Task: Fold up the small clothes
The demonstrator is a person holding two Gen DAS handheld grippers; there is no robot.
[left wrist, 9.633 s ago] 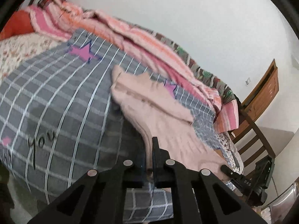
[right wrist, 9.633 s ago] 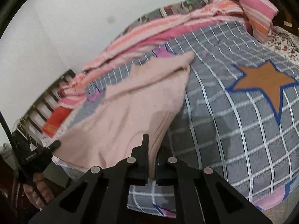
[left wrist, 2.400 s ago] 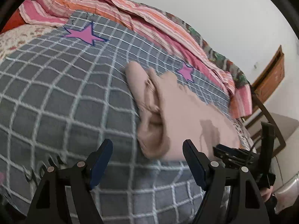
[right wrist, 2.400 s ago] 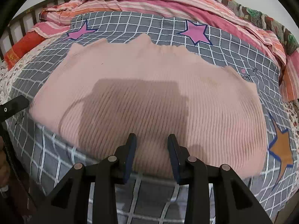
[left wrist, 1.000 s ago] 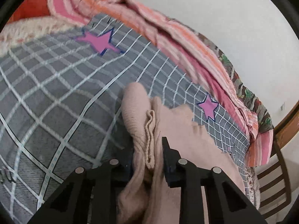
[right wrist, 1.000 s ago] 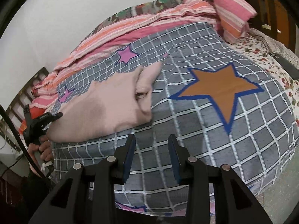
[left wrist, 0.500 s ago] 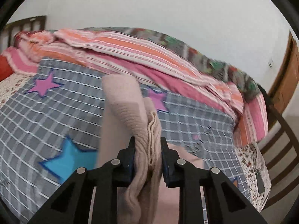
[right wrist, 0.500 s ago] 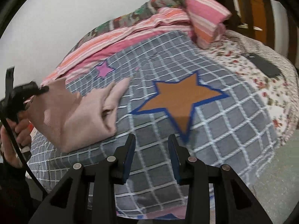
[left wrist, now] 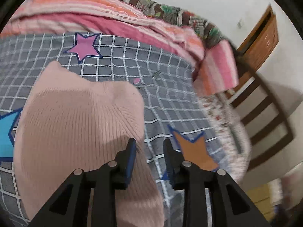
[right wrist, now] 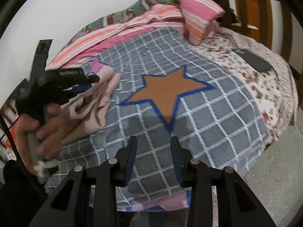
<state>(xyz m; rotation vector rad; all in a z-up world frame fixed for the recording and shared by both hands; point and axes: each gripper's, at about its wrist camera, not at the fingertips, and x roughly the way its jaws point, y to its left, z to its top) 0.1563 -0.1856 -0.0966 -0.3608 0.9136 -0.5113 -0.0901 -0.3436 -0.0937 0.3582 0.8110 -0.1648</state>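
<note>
Fingers (left wrist: 130,157) of the left gripper (left wrist: 149,157) are seen opening, with nothing pressed between them; the pink garment (left wrist: 79,124) is spread beneath and beyond the left finger. Right gripper (right wrist: 152,157) fingers are held partly apart and empty above the grey blanket (right wrist: 208,117). Farther ahead an orange star (right wrist: 166,90) is seen, with the garment off to the left.

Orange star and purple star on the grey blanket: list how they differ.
The orange star is larger; the purple star is smaller. The orange star lies bare in the blanket's middle; the purple star sits toward the striped bedding, partly hidden by the pink knit garment. Both have blue outlines.
</note>
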